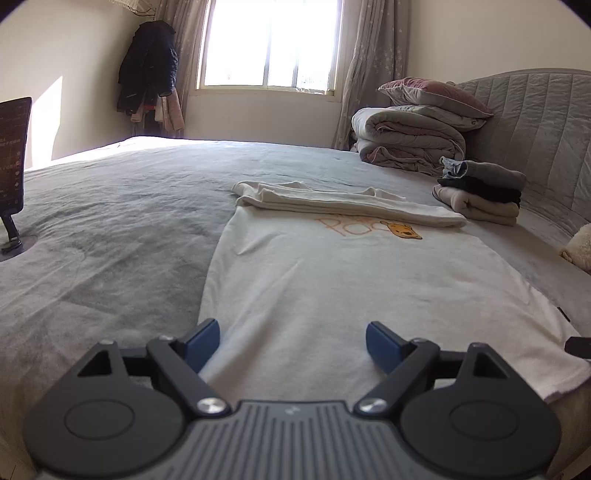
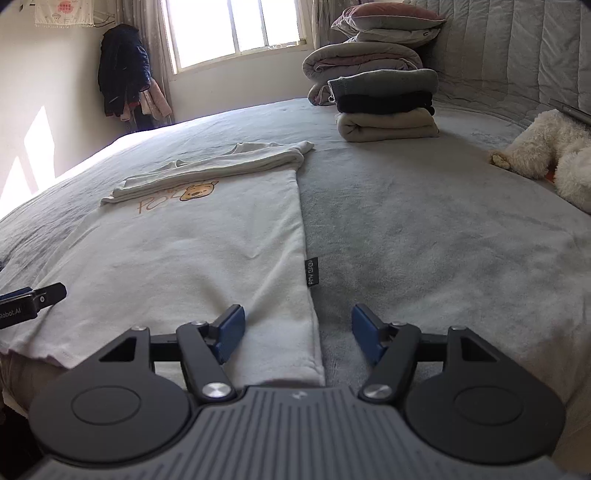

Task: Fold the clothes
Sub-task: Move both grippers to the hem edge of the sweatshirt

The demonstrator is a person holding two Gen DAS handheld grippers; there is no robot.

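The bed (image 1: 110, 206) carries a finished stack of folded clothes (image 2: 386, 107) at far right. The white shirt (image 1: 314, 288) lies flat mid-bed, sleeves folded across its far end — body folds seemingly remain. Left tongs (image 1: 293, 345) and right tongs (image 2: 297, 332) hang released over its near hem.

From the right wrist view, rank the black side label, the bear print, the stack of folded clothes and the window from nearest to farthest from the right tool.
1. Black side label: on the shirt's right edge, just ahead of the right tool.
2. Bear print: left of centre, below the folded sleeves.
3. Stack of folded clothes: right, by the headboard.
4. Window: on the far wall.
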